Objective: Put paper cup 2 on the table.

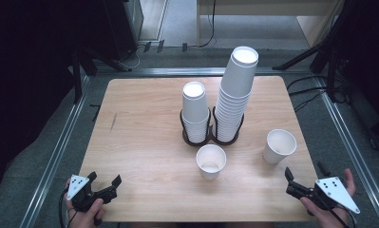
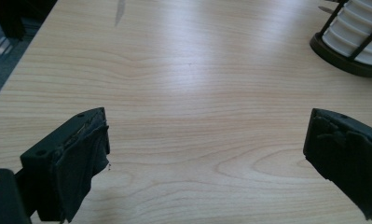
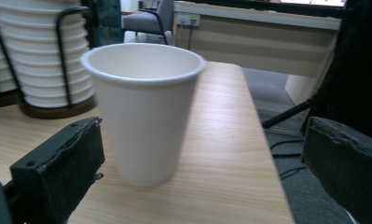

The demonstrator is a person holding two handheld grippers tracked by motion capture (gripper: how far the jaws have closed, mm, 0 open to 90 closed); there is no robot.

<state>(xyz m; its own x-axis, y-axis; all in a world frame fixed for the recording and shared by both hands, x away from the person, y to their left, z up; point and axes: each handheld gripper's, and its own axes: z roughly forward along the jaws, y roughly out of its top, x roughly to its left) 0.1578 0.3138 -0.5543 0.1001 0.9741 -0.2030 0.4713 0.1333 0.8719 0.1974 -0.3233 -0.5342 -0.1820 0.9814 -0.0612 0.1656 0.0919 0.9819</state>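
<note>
Two loose white paper cups stand upright on the wooden table (image 1: 139,133): one (image 1: 211,161) near the middle front, another (image 1: 279,146) to the right. Behind them a black wire holder (image 1: 210,138) carries a short cup stack (image 1: 195,109) and a tall stack (image 1: 235,95). My left gripper (image 1: 104,179) rests at the front left corner, open and empty, with bare wood between its jaws (image 2: 210,116). My right gripper (image 1: 304,169) is at the front right, open. The right cup (image 3: 144,112) stands just ahead of it (image 3: 205,128), untouched.
The holder's base (image 2: 342,58) shows at the far right of the left gripper view. Metal rails (image 1: 59,147) run along the table's sides, with cables and tripod legs (image 1: 301,59) on the floor beyond. The table's right edge (image 3: 263,154) lies close to the right cup.
</note>
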